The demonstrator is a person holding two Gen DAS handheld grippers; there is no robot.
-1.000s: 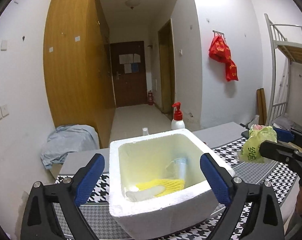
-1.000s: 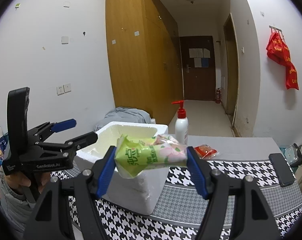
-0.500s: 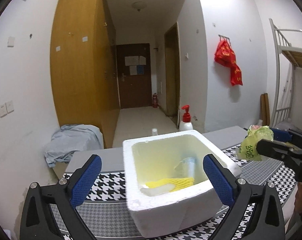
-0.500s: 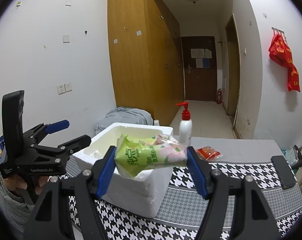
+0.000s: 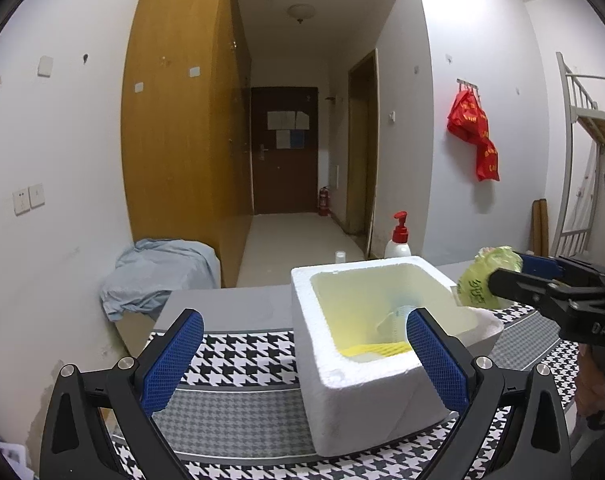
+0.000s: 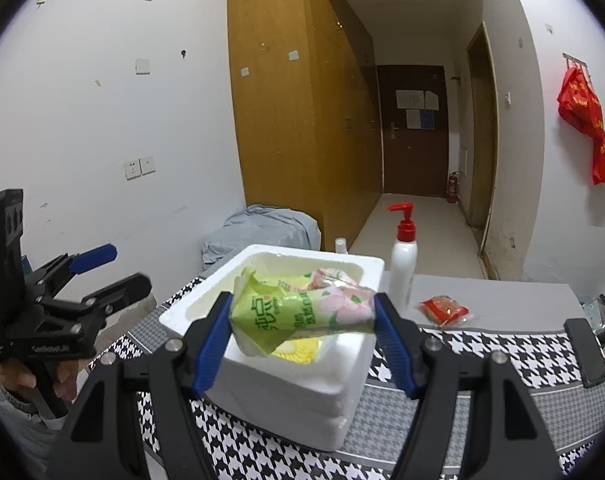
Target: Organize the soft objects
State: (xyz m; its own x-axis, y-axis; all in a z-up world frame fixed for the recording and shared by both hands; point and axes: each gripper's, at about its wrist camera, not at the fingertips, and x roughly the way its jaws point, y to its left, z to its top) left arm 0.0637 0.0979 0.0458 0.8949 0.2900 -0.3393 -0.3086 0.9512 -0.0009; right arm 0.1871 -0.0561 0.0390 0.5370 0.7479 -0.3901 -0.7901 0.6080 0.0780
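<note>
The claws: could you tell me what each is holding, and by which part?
The right claw grips the green tissue pack by its two ends, lengthwise. The left claw is open and empty.

"das" on right gripper body (image 5: 598, 326), chinese characters on green packet (image 6: 298, 314)

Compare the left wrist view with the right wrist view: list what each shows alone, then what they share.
Left wrist only: a bunk bed frame at far right, and the open left hand-held gripper from behind.

Right wrist only: a red packet on the table, a black phone, and the right hand-held gripper shut on the green pack in close-up.

Both: the foam box, pump bottle, grey cloth, and red bag.
</note>
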